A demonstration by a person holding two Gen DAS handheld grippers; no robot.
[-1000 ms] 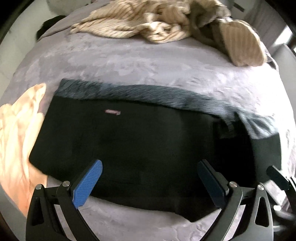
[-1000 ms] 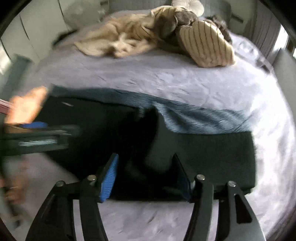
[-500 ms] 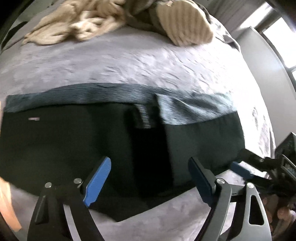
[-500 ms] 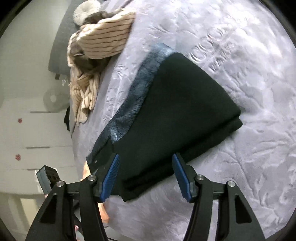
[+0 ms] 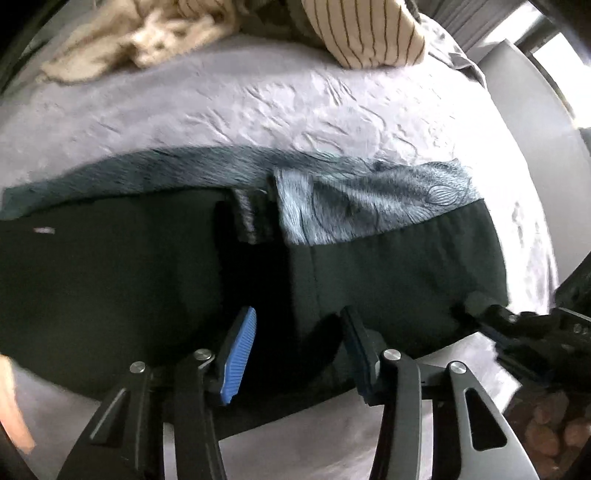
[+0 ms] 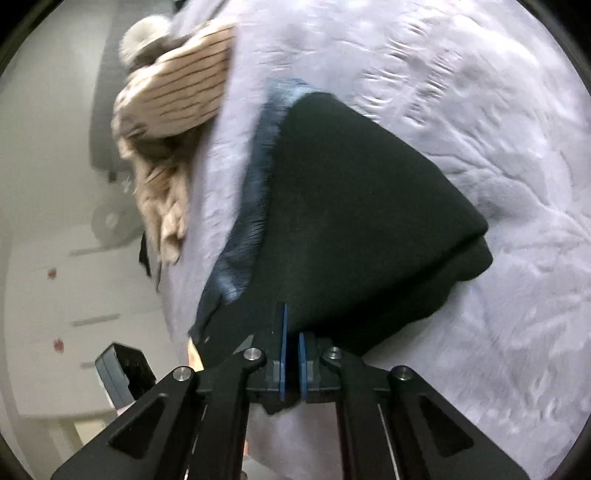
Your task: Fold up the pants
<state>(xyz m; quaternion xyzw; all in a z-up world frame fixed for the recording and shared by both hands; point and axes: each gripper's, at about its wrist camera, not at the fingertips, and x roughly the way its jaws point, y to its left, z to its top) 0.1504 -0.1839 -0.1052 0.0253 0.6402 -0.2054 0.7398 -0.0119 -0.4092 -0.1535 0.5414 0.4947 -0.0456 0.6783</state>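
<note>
Dark pants (image 5: 129,288) lie folded across a grey bedspread (image 5: 258,110), with a blue-grey patterned strip (image 5: 369,199) along their far side. My left gripper (image 5: 297,341) points steeply down over the pants' near edge, near the middle. Its jaws are closing with dark cloth between the blue pads (image 5: 240,350), which still stand apart. My right gripper (image 6: 291,354) is shut, its pads pinching the near edge of the pants (image 6: 351,206) at their right end. It also shows in the left wrist view, where the right gripper (image 5: 476,301) meets the pants' right corner.
A striped beige pillow (image 5: 369,33) and a rumpled beige throw (image 5: 147,40) lie at the far side of the bed. A peach cloth (image 5: 11,406) shows at the left edge. White cupboards (image 6: 48,277) stand beyond the bed. The bed's near edge is close below the grippers.
My left gripper slid right along the pants and its jaws narrowed a lot. The right gripper rolled, came to the pants' right end and shut on the edge.
</note>
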